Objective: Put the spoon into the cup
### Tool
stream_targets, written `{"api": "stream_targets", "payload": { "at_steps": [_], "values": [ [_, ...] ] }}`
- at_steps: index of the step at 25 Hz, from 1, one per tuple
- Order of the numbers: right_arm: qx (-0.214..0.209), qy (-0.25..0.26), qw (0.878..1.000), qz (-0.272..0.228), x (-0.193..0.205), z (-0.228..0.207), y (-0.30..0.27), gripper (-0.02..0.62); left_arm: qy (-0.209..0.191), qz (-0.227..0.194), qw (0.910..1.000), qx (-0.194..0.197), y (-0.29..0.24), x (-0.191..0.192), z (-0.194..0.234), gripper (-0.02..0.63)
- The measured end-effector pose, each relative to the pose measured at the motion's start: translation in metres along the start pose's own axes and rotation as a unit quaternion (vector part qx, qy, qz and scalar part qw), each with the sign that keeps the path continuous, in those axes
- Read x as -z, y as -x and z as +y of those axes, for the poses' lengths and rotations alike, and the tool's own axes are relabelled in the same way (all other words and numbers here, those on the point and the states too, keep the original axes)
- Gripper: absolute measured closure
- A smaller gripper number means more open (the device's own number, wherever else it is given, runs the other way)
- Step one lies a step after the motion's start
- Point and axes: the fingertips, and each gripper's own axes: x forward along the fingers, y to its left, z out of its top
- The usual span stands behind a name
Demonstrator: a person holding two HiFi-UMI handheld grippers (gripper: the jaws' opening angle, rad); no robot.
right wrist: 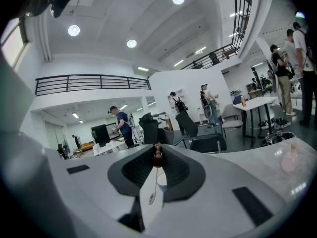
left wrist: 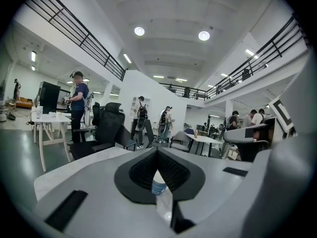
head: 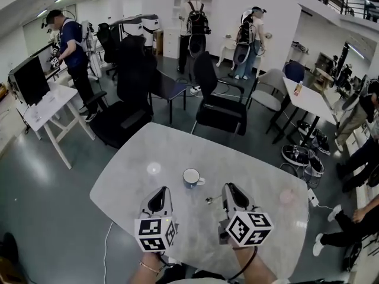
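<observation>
A white cup with a blue outside stands upright near the middle of the pale round table. My right gripper is just right of it, shut on the brown handle end of a thin metal spoon. In the right gripper view the spoon hangs down from the shut gripper, its bowl low, with the cup straight ahead. My left gripper hovers left of the cup, shut and holding nothing. In the left gripper view, the cup shows below that gripper.
A small pinkish object sits on the table's right side. Black chairs stand behind the far edge, and a white side table is at the left. Several people stand in the background. Shoes lie on the floor at the right.
</observation>
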Motion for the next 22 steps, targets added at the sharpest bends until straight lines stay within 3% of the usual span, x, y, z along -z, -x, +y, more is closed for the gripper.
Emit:
{"api": "stream_targets", "payload": {
  "at_steps": [5,22],
  "values": [
    [0.001,0.0,1.0,0.022,0.013,-0.006,-0.008,0.528,0.012,0.02,0.9997,-0.012,-0.007,0.012,0.007,0.598],
    [0.001,-0.013,0.999,0.047,0.032,-0.025,-0.033,0.528,-0.007,0.051,0.9986,-0.012,-0.023,0.033,0.005,0.598]
  ]
}}
